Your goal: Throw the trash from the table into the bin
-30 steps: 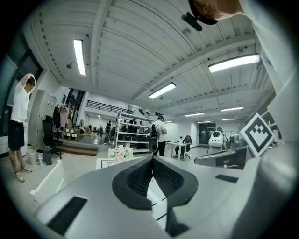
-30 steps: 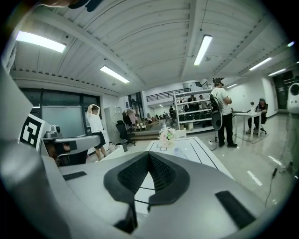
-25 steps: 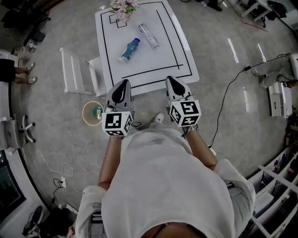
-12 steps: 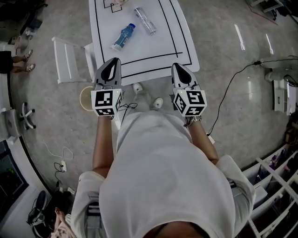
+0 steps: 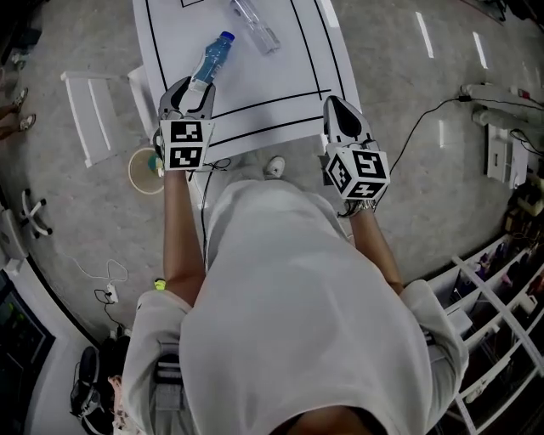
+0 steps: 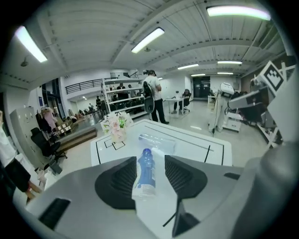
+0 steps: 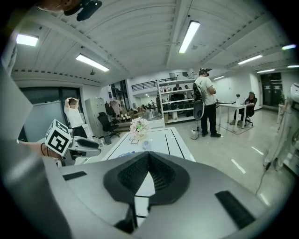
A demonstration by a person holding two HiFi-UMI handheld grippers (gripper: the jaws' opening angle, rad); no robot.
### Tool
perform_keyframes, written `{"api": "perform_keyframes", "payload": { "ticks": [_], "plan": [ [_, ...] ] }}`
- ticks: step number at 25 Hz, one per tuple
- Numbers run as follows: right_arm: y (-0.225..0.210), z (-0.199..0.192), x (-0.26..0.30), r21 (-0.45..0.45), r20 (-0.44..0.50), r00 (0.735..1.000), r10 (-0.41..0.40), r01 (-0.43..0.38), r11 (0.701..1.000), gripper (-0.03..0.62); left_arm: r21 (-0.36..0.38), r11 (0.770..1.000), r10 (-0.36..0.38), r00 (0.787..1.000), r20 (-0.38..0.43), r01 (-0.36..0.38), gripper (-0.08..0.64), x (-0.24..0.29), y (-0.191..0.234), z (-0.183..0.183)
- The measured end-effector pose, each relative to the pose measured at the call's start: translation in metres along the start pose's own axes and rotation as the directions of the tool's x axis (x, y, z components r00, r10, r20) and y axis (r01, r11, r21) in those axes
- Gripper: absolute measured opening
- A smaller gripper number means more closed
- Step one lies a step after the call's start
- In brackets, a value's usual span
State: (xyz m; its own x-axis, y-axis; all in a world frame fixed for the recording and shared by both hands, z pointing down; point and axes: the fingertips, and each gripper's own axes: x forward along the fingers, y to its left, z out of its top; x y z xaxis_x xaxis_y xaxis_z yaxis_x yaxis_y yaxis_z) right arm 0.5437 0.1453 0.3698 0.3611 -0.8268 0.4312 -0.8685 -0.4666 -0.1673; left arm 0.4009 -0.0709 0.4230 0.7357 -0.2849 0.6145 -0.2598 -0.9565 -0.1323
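Observation:
A blue-labelled plastic bottle (image 5: 209, 59) lies on the white table (image 5: 280, 76), cap pointing away from me. My left gripper (image 5: 194, 87) is at its near end. In the left gripper view the bottle (image 6: 145, 175) lies between the left gripper's (image 6: 150, 158) jaws, which are opening and do not press on it. A clear crushed bottle (image 5: 253, 24) lies farther back, also seen beyond the blue one (image 6: 156, 141). My right gripper (image 5: 338, 110) hangs shut and empty over the table's near right edge; in its own view the right gripper (image 7: 148, 156) has its pads together.
A round bin (image 5: 144, 170) with some trash inside stands on the floor left of the table, beside a white chair (image 5: 89, 115). A flower bouquet (image 6: 117, 126) stands at the table's far end. A black cable (image 5: 416, 127) runs across the floor on the right. People stand in the background.
Both grippers moved forward to the table. The left one dropped to the blue bottle's near end and its jaws parted. The right one stayed shut.

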Motion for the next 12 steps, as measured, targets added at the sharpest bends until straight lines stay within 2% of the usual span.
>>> {"api": "perform_keyframes", "payload": {
  "ticks": [3, 6, 9, 12],
  "plan": [
    [-0.005, 0.005, 0.023, -0.003, -0.017, 1.0, -0.026, 0.026, 1.0, 0.011, 0.091, 0.995, -0.027, 0.988, -0.154, 0.041, 0.17, 0.047, 0.015, -0.027],
    [-0.004, 0.008, 0.047, 0.005, -0.029, 0.998, -0.047, 0.047, 0.999, 0.011, 0.172, 0.977, -0.068, 0.943, -0.326, 0.129, 0.186, 0.089, 0.019, -0.06],
    [0.0, 0.008, 0.065, 0.022, -0.038, 0.997, -0.061, 0.062, 0.998, 0.011, 0.141, 0.971, -0.122, 0.91, -0.395, 0.191, 0.231, 0.113, 0.021, -0.075],
    [-0.003, -0.002, 0.069, 0.039, -0.074, 0.994, -0.085, 0.088, 0.995, 0.011, 0.115, 0.97, -0.149, 0.9, -0.411, 0.213, 0.262, 0.125, 0.021, -0.082]
  ]
}}
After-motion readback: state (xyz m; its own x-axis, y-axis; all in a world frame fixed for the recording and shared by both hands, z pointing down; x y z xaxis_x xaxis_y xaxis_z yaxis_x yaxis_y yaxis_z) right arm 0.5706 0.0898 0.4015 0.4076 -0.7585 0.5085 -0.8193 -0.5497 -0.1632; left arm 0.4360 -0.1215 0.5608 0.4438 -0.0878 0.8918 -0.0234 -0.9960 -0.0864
